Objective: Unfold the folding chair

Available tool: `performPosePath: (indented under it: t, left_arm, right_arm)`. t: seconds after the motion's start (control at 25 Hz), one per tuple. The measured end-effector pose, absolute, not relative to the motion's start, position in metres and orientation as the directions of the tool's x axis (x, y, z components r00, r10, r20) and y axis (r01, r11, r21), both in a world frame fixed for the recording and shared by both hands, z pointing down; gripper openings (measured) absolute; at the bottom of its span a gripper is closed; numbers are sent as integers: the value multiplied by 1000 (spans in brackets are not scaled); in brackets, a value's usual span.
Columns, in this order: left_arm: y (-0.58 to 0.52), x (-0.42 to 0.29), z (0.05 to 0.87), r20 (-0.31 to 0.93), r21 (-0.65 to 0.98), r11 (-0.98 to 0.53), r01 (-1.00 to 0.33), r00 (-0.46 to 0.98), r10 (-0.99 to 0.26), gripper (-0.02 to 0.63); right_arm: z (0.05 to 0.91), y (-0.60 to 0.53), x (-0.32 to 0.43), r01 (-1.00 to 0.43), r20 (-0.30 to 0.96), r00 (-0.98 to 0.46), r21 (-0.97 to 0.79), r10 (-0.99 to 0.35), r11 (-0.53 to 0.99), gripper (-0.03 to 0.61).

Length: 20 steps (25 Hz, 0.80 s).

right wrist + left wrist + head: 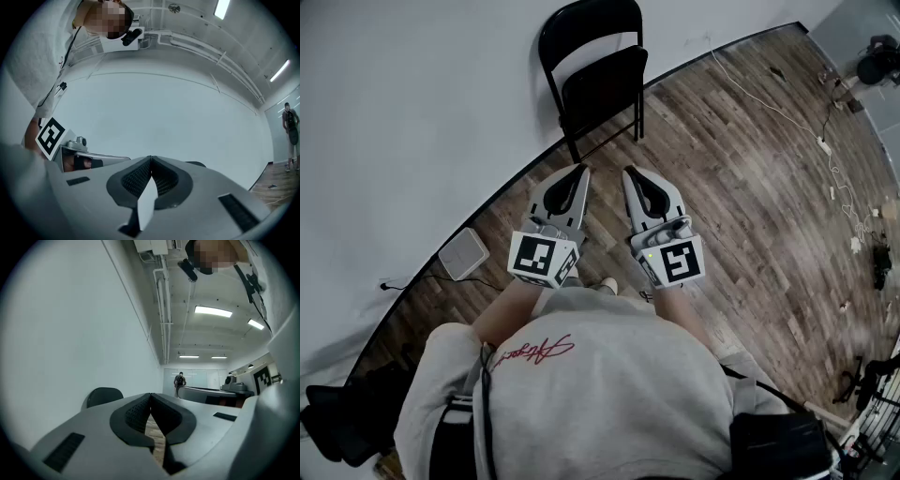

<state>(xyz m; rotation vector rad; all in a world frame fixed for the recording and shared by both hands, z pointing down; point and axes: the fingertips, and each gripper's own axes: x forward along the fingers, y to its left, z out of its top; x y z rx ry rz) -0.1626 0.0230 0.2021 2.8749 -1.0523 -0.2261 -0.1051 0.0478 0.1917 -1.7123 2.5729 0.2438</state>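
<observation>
Progress nil: folding chair leans folded flat against the white wall at the far edge of the wood floor, so the whole unfolding is left. Left tool and right tool are both clenched on nothing, side by side near the person, apart from the chair. Head view alone gives the chair entire; left gripper view shows only its rounded top, plus a distant standing person.
</observation>
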Motion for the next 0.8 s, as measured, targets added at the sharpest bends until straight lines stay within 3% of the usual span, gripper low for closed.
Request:
performPosePath:
  t: [0.8]
  left_arm:
    - [13,-150,202,-104,113,-765,-634,758,-644,15]
  right_arm:
    - [190,43,-90,-923,-160,-382,105,-910,369,17]
